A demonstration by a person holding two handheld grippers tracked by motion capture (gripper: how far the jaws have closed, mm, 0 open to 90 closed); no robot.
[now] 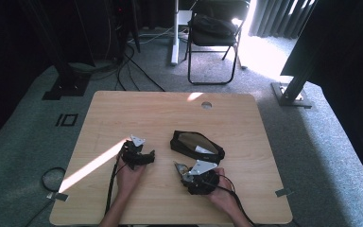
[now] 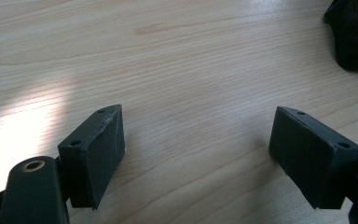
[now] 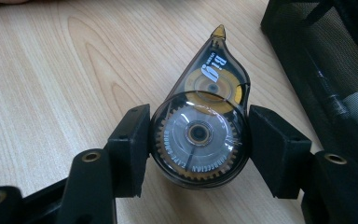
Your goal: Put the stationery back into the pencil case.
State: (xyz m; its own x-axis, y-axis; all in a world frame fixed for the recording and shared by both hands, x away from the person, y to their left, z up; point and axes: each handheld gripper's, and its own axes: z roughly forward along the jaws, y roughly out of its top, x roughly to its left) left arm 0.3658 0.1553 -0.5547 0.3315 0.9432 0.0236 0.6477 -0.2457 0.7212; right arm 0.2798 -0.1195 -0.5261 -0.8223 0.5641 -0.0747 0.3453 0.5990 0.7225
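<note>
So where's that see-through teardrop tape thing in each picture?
High view: the tape dispenser sits at the right gripper, below the black pouch.
Left gripper view: not in it.
Right gripper view: centre, between the jaws.
Shared landmark: the black pouch.

- The correction tape dispenser (image 3: 200, 126) is teardrop-shaped with a smoky clear shell; a toothed reel sits in its round end, an amber-yellow spool nearer the tip.
- It lies flat on the wooden desk (image 3: 51, 84), its pointed tip aimed away, its round end pinched between the right claw (image 3: 198, 140) pads.
- The black mesh pouch (image 1: 196, 144) lies just beside it, mid-desk, apparently open on top.
</note>
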